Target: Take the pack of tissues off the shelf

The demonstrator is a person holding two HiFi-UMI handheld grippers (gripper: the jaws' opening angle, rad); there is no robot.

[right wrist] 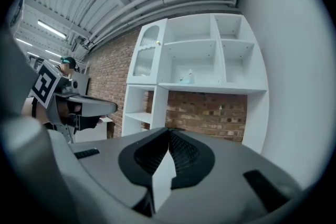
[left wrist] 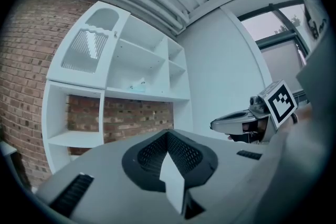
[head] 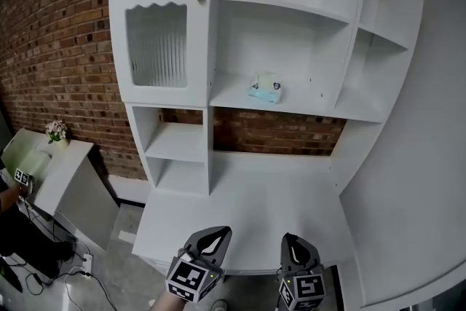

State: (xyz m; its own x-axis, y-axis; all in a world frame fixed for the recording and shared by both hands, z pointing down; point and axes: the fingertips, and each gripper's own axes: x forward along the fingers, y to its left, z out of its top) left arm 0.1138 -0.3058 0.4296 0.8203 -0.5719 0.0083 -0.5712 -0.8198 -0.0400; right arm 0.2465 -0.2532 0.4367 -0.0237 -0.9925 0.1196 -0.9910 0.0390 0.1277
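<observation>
Two hand-held grippers wait low at the near edge of a white surface [head: 247, 204]. The left hand-held gripper [head: 217, 233] has its jaws pressed together with nothing between them. The right hand-held gripper [head: 292, 239] is likewise closed and empty. Both point toward the white shelving unit [head: 348, 76] that rises from the back of the surface against a brick wall [head: 58, 47].

The pack of tissues [head: 265, 87] lies on the unit's middle shelf, left of that shelf's centre. It sits alone and untouched, well apart from both tools, and a ribbed-glass cabinet door [head: 156, 40] stands to its left.

By the look of it, the task is at its opening step, with the reach not yet begun. The next move calls for one tool, probably the right, to rise over the surface and travel up and forward into the open bay. Its jaws need to part before arrival, wide enough to straddle the soft pack, then close on it gently. The bay is roomy, but the shelf above the pack needs clearing on the way in and out.
</observation>
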